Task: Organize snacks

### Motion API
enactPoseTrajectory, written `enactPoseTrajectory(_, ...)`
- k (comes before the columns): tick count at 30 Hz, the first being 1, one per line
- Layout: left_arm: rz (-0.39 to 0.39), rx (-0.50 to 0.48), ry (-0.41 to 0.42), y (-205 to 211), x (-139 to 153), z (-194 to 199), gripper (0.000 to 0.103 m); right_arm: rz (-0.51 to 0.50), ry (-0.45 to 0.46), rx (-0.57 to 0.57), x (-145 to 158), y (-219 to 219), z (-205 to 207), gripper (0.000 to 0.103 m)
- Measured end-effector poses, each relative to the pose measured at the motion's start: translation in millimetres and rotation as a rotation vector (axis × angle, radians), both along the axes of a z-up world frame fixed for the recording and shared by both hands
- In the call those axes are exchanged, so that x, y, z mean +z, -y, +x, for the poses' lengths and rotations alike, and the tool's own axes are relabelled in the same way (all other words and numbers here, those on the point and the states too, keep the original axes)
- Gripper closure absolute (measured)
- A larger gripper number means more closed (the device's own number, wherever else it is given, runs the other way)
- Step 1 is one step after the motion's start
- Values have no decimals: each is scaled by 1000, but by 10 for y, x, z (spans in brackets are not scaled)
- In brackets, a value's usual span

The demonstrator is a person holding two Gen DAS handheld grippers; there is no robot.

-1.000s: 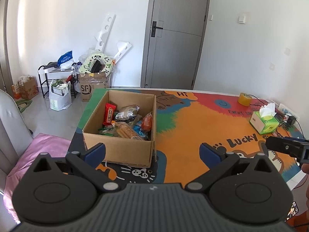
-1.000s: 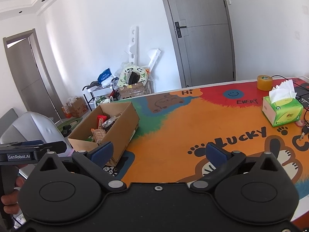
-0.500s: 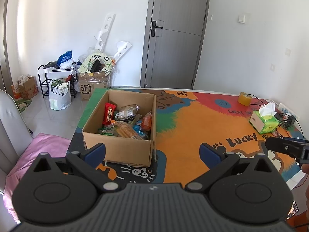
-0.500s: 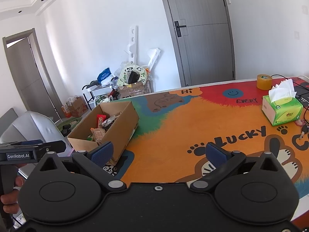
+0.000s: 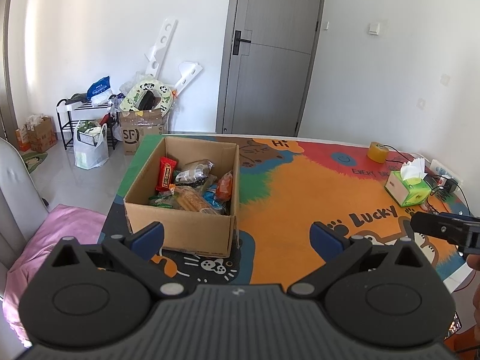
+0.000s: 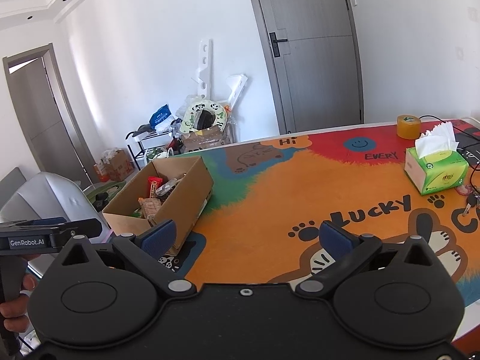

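Observation:
An open cardboard box (image 5: 180, 228) stands at the table's left end, also in the right wrist view (image 6: 192, 192). It holds several snack packets, among them a red bar (image 5: 166, 174), a clear dark packet (image 5: 193, 173) and an orange packet (image 5: 225, 186). My left gripper (image 5: 237, 235) is open and empty, held above the table's near edge just in front of the box. My right gripper (image 6: 247, 237) is open and empty, to the right of the box over the orange mat.
A colourful cartoon mat (image 5: 300, 192) covers the table. A green tissue box (image 6: 436, 169), a tape roll (image 6: 408, 126), cables and keys (image 6: 472, 202) sit at the right end. A grey chair (image 6: 51, 198) and pink cushion (image 5: 57, 234) stand left of the table.
Both grippers have barely moved; the views have shifted only slightly. Nothing was taken or let go.

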State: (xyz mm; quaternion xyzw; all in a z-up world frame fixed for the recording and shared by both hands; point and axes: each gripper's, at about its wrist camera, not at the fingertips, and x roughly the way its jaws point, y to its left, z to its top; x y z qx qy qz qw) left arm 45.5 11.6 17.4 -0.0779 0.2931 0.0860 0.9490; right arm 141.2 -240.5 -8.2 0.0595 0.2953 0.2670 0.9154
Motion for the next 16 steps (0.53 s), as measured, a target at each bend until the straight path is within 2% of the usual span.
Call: enactPoseTrajectory(16,3,-17,15,63,15,-12,0,-1,-2,-5,19,14,4,0)
